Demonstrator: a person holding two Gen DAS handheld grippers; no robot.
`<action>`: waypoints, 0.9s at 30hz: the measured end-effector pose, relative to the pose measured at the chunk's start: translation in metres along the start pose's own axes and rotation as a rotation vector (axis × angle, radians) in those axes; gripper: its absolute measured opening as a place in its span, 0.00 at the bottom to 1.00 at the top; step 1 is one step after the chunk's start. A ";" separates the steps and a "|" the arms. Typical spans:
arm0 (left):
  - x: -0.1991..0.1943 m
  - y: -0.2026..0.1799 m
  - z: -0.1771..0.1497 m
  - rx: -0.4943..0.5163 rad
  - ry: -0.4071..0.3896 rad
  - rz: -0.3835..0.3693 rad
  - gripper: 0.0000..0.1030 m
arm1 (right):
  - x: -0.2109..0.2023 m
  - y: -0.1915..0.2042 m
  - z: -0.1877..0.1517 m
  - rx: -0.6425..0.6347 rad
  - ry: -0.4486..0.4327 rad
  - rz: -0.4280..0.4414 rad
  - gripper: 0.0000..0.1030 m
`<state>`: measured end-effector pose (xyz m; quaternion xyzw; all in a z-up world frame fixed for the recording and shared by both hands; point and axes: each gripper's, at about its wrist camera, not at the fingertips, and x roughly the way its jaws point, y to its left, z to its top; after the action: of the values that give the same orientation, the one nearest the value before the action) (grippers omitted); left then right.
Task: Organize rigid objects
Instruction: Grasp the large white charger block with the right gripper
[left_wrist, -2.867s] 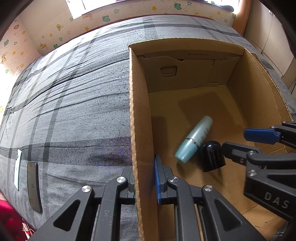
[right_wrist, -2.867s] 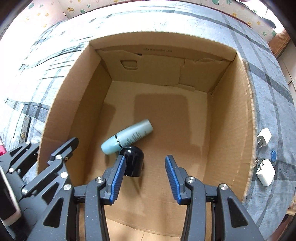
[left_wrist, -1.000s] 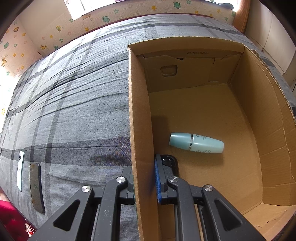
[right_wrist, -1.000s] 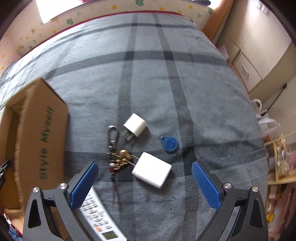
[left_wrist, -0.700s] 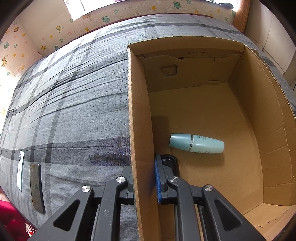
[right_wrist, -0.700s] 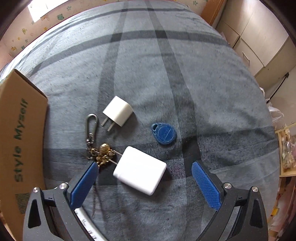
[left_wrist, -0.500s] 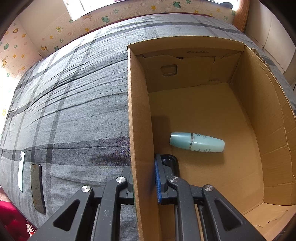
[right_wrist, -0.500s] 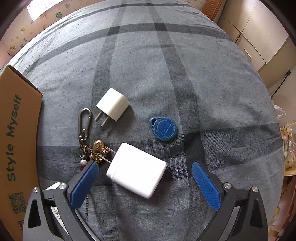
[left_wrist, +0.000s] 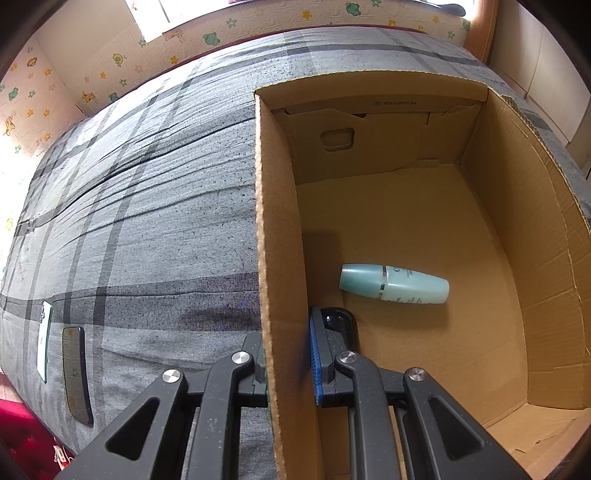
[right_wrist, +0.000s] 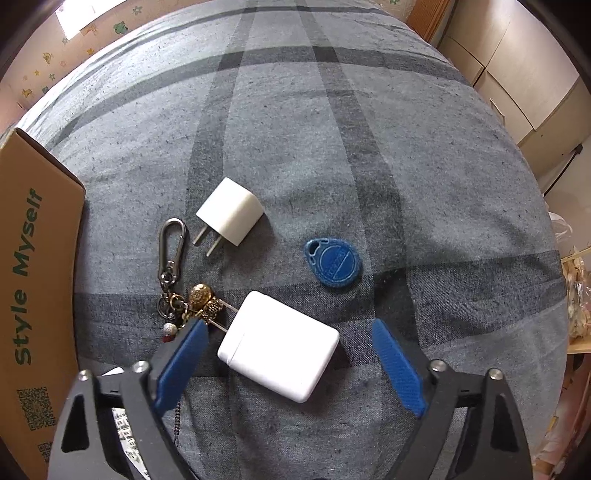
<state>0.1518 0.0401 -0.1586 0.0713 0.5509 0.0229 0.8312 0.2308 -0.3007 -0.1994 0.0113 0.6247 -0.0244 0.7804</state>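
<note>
In the left wrist view the left tongs (left_wrist: 288, 363) sit at the bottom centre, clamped on the left wall of the box (left_wrist: 275, 229), one finger outside it and the blue pad inside pressed against the cardboard. The box stands open on a grey plaid bed (left_wrist: 147, 206) and fills the right half of the frame. On its floor a teal bottle (left_wrist: 394, 283) lies on its side right of centre, and a black cap (left_wrist: 341, 322) sits just beside the inner finger, partly hidden by it. At the lower left of the frame two flat things, one white (left_wrist: 44, 339) and one dark (left_wrist: 77, 374), lie side by side on the bed. In the right wrist view the right tongs (right_wrist: 291, 360) point down at the bed from the lower part of the frame, spread wide; their jaws have just been closing, with a large white charger (right_wrist: 279, 350) lying between the blue pads and no pad touching it. A small white plug (right_wrist: 231, 210) lies above and left of it, a blue tag (right_wrist: 334, 262) to the upper right, and a keychain (right_wrist: 177, 273) with a carabiner and gold charms to its left, the charms touching the large charger's prongs. The box's outer side, printed in green, runs along the left edge. A remote (right_wrist: 122, 424) shows partly behind the left finger at the bottom left.
</note>
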 end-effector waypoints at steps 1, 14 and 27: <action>0.000 0.000 0.000 -0.001 0.000 -0.001 0.15 | 0.002 0.000 0.000 0.008 0.007 0.006 0.84; -0.001 -0.002 0.000 0.002 0.001 0.005 0.15 | -0.017 0.004 -0.007 0.013 -0.022 0.014 0.64; -0.001 0.001 -0.001 -0.005 -0.002 -0.003 0.15 | -0.075 0.019 -0.009 -0.001 -0.061 0.000 0.64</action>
<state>0.1504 0.0408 -0.1584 0.0684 0.5499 0.0229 0.8321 0.2070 -0.2794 -0.1284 0.0102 0.6006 -0.0245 0.7991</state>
